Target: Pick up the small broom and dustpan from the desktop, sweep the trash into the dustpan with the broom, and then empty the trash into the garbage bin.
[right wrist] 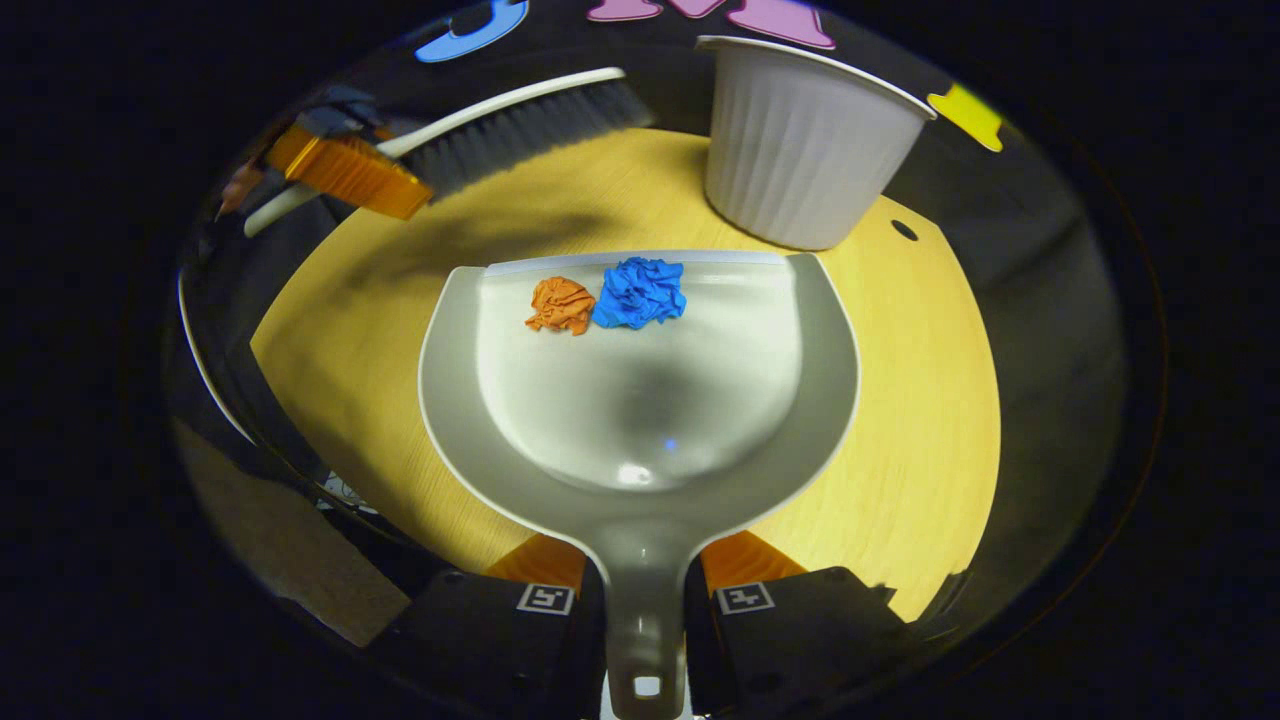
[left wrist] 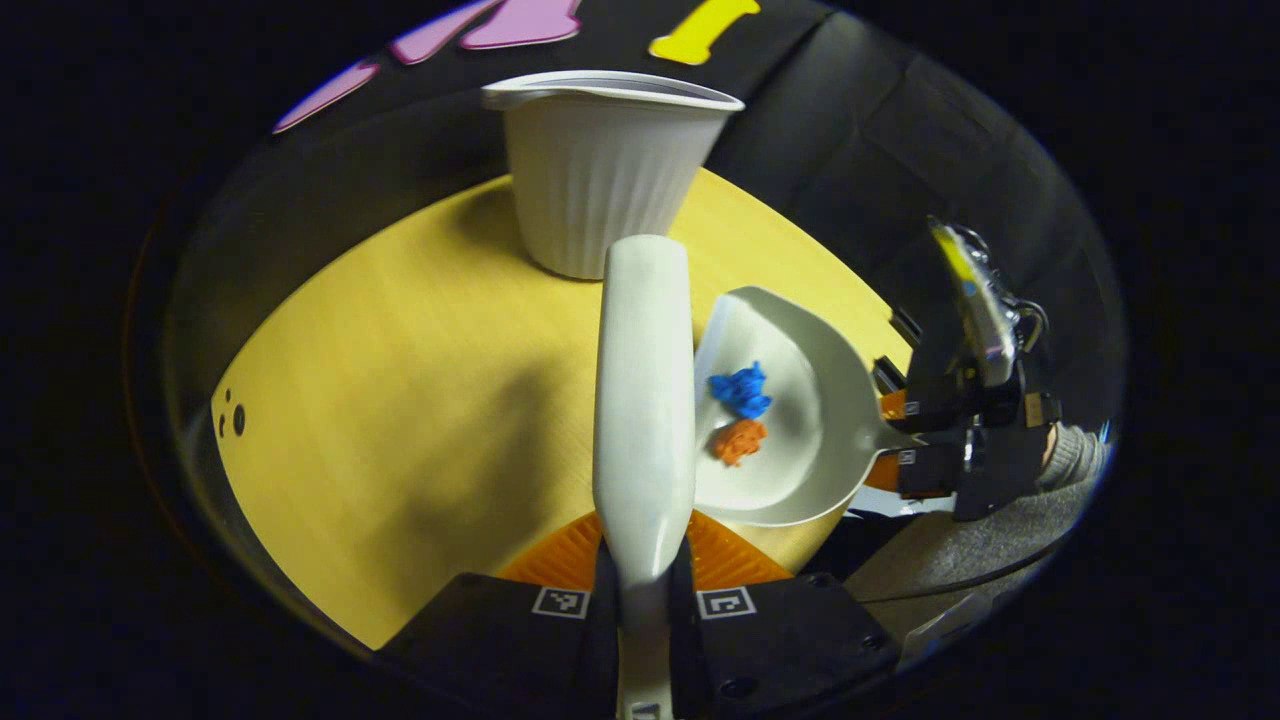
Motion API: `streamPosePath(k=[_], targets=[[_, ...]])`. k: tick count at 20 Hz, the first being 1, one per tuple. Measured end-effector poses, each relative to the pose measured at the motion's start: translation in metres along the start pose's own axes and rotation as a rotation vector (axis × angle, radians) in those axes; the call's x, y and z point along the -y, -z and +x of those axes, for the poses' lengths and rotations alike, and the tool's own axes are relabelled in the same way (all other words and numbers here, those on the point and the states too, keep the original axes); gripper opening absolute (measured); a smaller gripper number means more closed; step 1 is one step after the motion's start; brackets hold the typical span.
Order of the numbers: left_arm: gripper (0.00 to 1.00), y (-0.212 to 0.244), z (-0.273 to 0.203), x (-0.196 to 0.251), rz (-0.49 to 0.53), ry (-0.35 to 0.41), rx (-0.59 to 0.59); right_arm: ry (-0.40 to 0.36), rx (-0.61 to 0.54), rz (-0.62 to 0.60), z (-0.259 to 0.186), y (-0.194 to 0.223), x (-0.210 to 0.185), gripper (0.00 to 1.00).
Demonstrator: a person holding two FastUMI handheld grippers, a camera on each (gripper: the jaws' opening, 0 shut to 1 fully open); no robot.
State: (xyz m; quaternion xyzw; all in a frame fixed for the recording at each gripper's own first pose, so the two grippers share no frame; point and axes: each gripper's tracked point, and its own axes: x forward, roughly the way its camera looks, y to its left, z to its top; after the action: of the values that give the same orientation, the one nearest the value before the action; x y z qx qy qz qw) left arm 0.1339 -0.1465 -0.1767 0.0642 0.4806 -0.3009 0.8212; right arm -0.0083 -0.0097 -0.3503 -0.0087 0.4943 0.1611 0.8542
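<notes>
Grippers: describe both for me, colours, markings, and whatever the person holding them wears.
Both grippers are black blocky bodies with ribbed orange fingers and small square black-and-white tags near the finger bases. In the left gripper view, the right gripper carries a yellow-and-silver part on top, and a grey knit sleeve cuff shows behind it. The left gripper shows the same orange.

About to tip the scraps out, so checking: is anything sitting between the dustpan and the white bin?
Nothing visible. The dustpan holds the orange wad and blue wad; bare tabletop runs to the white bin. The broom is off to the side.
</notes>
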Motion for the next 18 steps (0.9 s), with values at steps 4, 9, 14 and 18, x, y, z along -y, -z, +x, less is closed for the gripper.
streamPosePath(k=[4,9,14,18], targets=[[0.22,0.020,-0.005,-0.034,-0.128,-0.037,0.035,0.049,0.024,0.059,-0.023,-0.018,0.013,0.37],[0.24,0.039,0.000,-0.061,-0.220,-0.055,0.039,0.079,0.054,0.156,-0.058,-0.046,0.032,0.37],[0.24,0.068,0.002,-0.065,-0.251,-0.022,0.030,0.160,0.075,0.177,-0.085,-0.077,0.061,0.41],[0.24,0.083,0.007,-0.065,-0.264,-0.013,0.032,0.238,0.068,0.165,-0.095,-0.105,0.088,0.37]])
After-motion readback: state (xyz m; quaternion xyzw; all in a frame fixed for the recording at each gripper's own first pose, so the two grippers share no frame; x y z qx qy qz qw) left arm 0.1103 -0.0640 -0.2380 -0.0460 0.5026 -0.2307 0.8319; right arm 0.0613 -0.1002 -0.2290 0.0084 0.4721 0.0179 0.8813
